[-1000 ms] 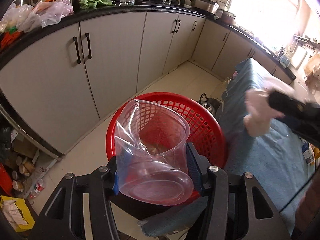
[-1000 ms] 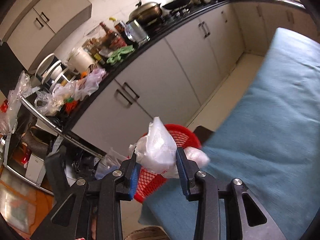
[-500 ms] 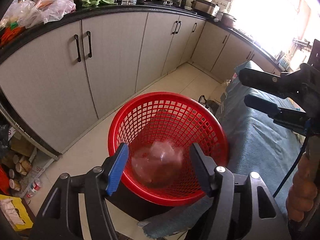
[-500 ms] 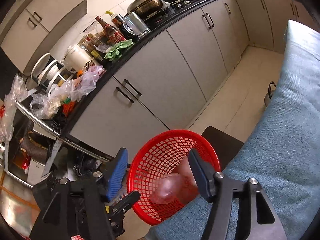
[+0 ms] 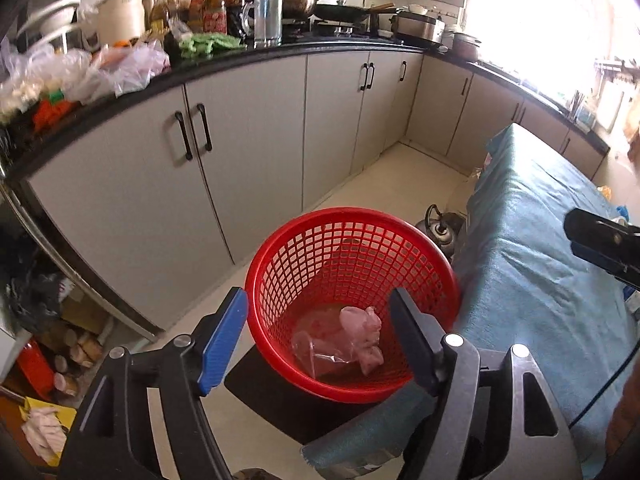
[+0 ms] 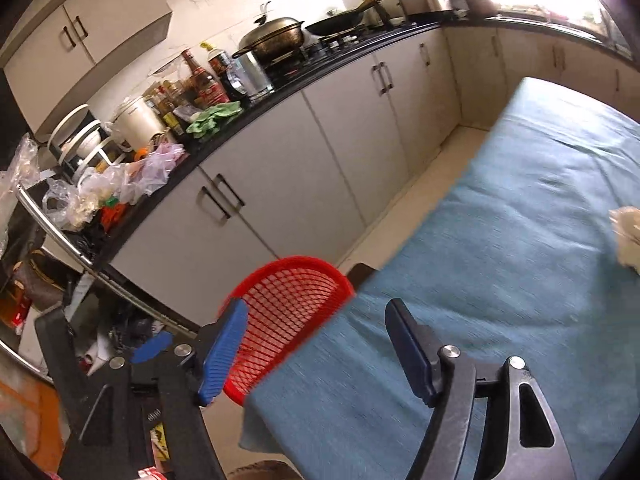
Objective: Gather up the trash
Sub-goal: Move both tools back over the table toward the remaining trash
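Crumpled trash [image 5: 360, 334], a clear plastic cup and a wad of pale plastic, is seen lying at the bottom of the red mesh basket [image 5: 320, 248], which stands on the floor against the corner of the blue-covered table [image 5: 532, 280]. The left gripper [image 5: 318, 338] is held above the basket, its jaws opening with nothing clamped. The right gripper [image 6: 316, 354] is likewise opening and empty, over the table edge. A whitish crumpled scrap [image 6: 627, 236] lies farther along the table.

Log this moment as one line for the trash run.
left gripper: opening, empty | right gripper: opening, empty | red plastic mesh basket: holds clear plastic cup, crumpled white wrapper | teal-covered table: pale crumpled scrap remains
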A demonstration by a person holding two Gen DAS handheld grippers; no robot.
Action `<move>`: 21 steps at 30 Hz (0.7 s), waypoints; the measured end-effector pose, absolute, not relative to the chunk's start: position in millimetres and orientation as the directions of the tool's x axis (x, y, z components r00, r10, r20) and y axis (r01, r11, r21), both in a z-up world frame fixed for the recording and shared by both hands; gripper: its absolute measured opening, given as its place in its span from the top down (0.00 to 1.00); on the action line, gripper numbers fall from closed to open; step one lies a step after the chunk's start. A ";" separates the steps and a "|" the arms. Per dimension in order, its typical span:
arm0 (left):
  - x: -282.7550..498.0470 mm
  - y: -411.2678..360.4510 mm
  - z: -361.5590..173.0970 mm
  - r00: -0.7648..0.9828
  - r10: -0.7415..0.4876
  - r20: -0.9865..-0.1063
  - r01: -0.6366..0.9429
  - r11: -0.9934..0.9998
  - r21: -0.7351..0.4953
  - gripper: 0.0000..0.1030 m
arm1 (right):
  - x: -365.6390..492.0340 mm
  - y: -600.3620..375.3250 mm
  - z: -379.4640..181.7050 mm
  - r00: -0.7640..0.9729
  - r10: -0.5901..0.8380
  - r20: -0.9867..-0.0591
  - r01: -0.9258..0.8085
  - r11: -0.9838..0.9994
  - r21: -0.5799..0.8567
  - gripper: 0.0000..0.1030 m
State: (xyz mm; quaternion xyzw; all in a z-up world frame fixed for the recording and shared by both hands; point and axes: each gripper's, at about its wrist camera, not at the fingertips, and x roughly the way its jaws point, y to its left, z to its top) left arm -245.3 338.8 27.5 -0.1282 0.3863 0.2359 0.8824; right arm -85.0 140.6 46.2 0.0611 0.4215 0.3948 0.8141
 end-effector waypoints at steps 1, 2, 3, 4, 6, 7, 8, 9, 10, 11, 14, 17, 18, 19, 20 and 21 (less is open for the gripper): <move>-245.7 334.1 29.8 0.590 0.324 -0.739 -0.511 0.859 -0.031 0.30 | -87.4 131.7 46.7 0.343 0.692 -0.636 -0.583 0.687 0.433 0.26; -246.1 330.4 31.5 0.592 0.329 -0.736 -0.507 0.862 -0.023 0.30 | -88.8 125.9 46.6 0.347 0.692 -0.633 -0.578 0.690 0.436 0.26; -246.6 326.0 33.8 0.593 0.333 -0.733 -0.502 0.865 -0.013 0.30 | -90.5 118.3 46.9 0.354 0.690 -0.631 -0.570 0.694 0.440 0.26; -247.2 321.7 35.6 0.595 0.338 -0.729 -0.498 0.867 -0.004 0.30 | -92.8 108.9 48.0 0.364 0.688 -0.627 -0.560 0.700 0.443 0.26; -248.6 311.3 40.8 0.603 0.349 -0.717 -0.485 0.874 0.017 0.30 | -97.2 93.6 50.0 0.383 0.685 -0.620 -0.546 0.709 0.447 0.26; -249.1 306.8 42.5 0.607 0.352 -0.712 -0.481 0.876 0.024 0.30 | -99.6 85.7 51.3 0.393 0.683 -0.615 -0.538 0.714 0.448 0.26; -250.5 300.0 45.9 0.614 0.355 -0.705 -0.472 0.881 0.033 0.30 | -102.3 80.0 52.3 0.401 0.682 -0.612 -0.533 0.717 0.449 0.26; -251.2 295.1 48.4 0.619 0.354 -0.701 -0.464 0.885 0.037 0.30 | -105.5 69.6 54.5 0.414 0.679 -0.606 -0.523 0.722 0.453 0.26; -251.4 291.5 50.8 0.623 0.352 -0.699 -0.458 0.888 0.039 0.30 | -108.4 62.2 55.7 0.423 0.678 -0.601 -0.516 0.726 0.455 0.25; -252.8 284.2 54.1 0.631 0.346 -0.694 -0.445 0.894 0.041 0.29 | -112.2 52.0 57.9 0.436 0.675 -0.595 -0.506 0.731 0.458 0.25; -255.4 265.8 60.7 0.647 0.333 -0.686 -0.418 0.907 0.046 0.27 | -124.5 22.4 61.8 0.475 0.662 -0.580 -0.478 0.747 0.461 0.24; -256.8 248.5 66.7 0.665 0.312 -0.679 -0.388 0.921 0.043 0.27 | -138.1 -10.9 65.8 0.518 0.641 -0.567 -0.450 0.767 0.457 0.21; -256.6 240.1 70.2 0.676 0.293 -0.676 -0.366 0.930 0.037 0.26 | -143.5 -24.6 66.8 0.537 0.628 -0.563 -0.438 0.778 0.450 0.20; -256.0 235.0 72.0 0.682 0.283 -0.674 -0.354 0.935 0.035 0.25 | -148.4 -37.4 67.5 0.555 0.614 -0.561 -0.425 0.790 0.443 0.19; -255.0 227.8 74.4 0.691 0.267 -0.672 -0.333 0.942 0.031 0.24 | -151.6 -46.4 67.8 0.568 0.602 -0.561 -0.413 0.799 0.438 0.19; -253.1 219.9 77.4 0.700 0.248 -0.670 -0.310 0.950 0.028 0.23 | -156.8 -64.6 66.4 0.590 0.578 -0.563 -0.388 0.815 0.429 0.18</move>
